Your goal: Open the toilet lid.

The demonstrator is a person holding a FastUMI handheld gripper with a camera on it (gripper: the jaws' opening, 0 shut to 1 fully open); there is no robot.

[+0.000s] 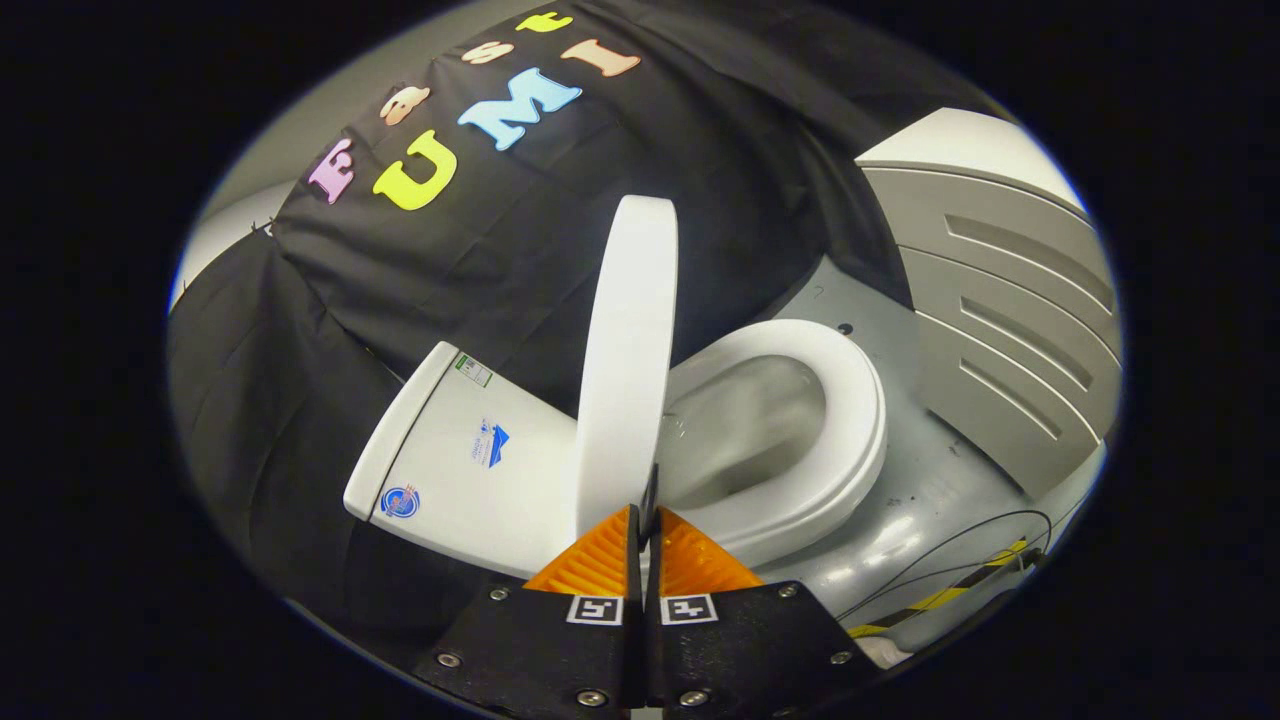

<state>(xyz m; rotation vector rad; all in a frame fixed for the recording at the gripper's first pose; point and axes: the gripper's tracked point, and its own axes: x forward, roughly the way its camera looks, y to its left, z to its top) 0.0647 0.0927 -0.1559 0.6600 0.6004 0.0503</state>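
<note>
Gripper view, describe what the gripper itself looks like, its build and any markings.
The gripper has two wedge-shaped fingers with ribbed faces, tapering to a point. Each is mounted on a black plate fastened with silver screws. A small square black-and-white marker sits on each plate just behind the finger.

**Toilet lid raised**

The white toilet lid point(628, 360) stands lifted on edge, seen nearly edge-on, between the tank point(470, 450) and the open bowl. The white seat ring point(850, 400) lies down on the bowl, its grey inside exposed.
</note>
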